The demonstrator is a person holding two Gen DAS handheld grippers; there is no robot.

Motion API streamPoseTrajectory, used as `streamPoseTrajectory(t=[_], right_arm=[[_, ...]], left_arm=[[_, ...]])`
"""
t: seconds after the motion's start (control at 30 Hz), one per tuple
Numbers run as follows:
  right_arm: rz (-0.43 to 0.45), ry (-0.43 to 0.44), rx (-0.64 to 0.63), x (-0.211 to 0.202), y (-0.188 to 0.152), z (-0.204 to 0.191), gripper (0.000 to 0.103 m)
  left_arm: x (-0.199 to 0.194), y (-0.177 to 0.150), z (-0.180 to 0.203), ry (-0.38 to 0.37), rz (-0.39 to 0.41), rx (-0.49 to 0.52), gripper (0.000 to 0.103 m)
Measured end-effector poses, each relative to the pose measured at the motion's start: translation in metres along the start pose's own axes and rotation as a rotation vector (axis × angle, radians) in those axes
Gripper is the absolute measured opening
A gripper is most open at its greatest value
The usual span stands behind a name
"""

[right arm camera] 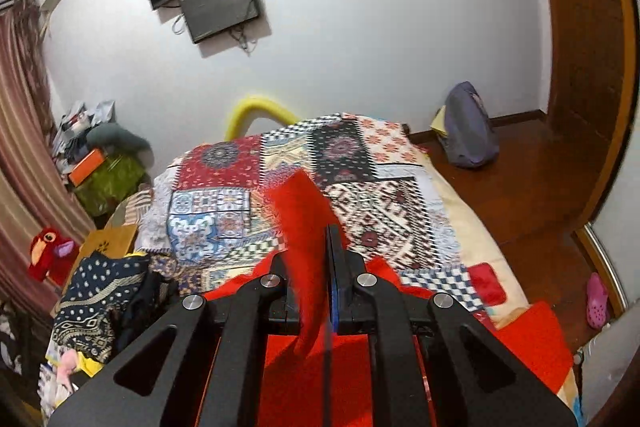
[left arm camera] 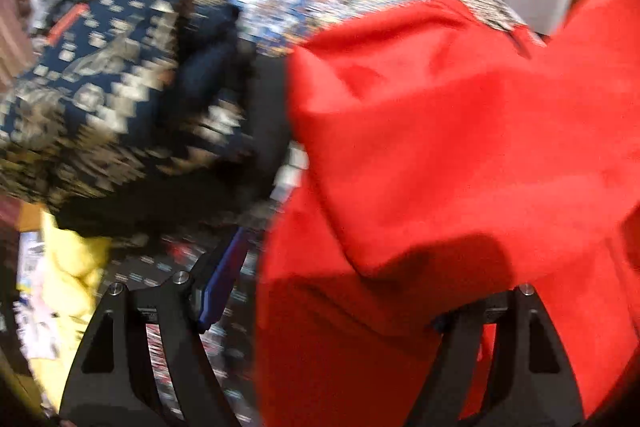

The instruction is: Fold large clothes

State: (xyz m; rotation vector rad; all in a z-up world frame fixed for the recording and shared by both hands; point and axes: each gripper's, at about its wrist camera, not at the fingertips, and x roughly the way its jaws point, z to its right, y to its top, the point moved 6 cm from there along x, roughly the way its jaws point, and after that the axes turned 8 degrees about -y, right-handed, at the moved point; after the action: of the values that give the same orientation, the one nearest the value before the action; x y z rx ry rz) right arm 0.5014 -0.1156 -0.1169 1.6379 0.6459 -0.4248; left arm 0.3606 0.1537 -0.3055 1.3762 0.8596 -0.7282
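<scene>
Wrist views; shared red garment

Red garment: smooth matt cloth. Bedspread: printed patchwork cloth at 12 o'clock. Hand-held gripper: matt black plastic, shiny metal pins. Floor: glossy wood at 2 o'clock.

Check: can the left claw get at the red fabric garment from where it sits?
Probably yes. The left claw is open, and the red fabric garment already drapes over one finger, nothing in between.
</scene>
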Motion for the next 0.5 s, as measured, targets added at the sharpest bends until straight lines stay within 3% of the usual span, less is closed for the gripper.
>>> streamPoseTrajectory(t=[0.17,0.27,0.37,0.5], right_arm=[[-0.001,-0.041,0.056,0.000,-0.008,0.039,0.006],[-0.052,-0.027,0.074,0.005,-0.021,0.059,0.006],[-0.120,-0.036,0.034,0.015,-0.044,0.065,0.006],[-0.297,0.014,0.067,0.044,-0.095,0.068,0.007]], left_arm=[[-0.018,0.003,-0.043,0.142,0.067,-0.059,0.075],[-0.025,0.000,-0.059,0.098,0.080,-0.107,0.076],[-0.027,-0.007,-0.055,0.075,0.067,-0.065,0.076],[-0.016,-0.018,-0.044,0.063,0.022,-0.035,0.076]])
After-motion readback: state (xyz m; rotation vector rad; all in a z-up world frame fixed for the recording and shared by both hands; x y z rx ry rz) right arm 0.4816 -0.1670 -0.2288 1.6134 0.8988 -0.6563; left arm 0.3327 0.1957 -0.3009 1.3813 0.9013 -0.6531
